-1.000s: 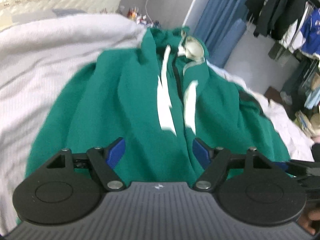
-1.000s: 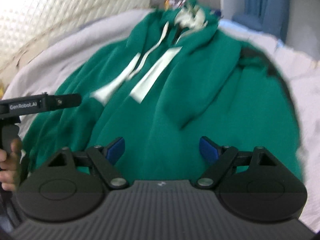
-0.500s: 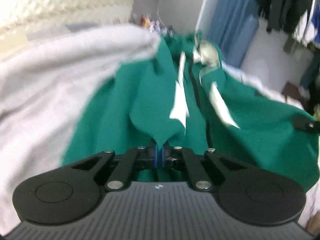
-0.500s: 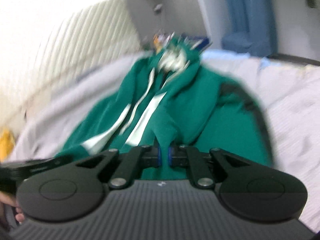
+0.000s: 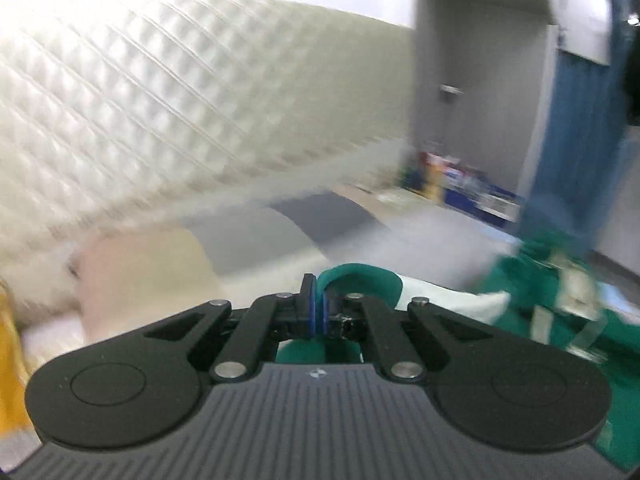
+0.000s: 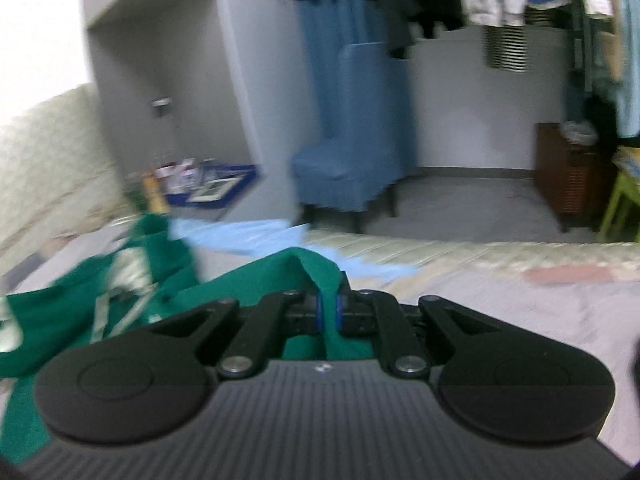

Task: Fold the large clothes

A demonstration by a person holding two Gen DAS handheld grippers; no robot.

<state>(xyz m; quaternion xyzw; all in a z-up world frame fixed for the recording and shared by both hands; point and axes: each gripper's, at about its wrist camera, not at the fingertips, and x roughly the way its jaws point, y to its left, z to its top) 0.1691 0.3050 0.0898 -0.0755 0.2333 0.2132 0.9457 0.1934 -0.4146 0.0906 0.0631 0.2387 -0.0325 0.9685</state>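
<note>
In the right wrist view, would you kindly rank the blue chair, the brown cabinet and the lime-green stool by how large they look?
1. blue chair, clearly the largest.
2. brown cabinet, visibly smaller.
3. lime-green stool, smallest, though the frame edge cuts it off, so its full extent is unsure.

One green fabric hoodie (image 6: 256, 280) with pale stripes lies rumpled on one bed with a pale grey cover (image 6: 500, 300). Two black two-finger grippers show, one per view: the left gripper (image 5: 318, 312) and the right gripper (image 6: 328, 312), each with two blue pads pinching a fold of the hoodie. Beyond the bed stands one blue upholstered chair (image 6: 352, 176), with one blue curtain (image 6: 332, 60) behind it. One dark brown wooden cabinet (image 6: 568, 176) sits right of the chair. One quilted cream headboard (image 5: 180, 100) rises at the bed's end. The hanging clothes right of the chair are too blurred to count.
</note>
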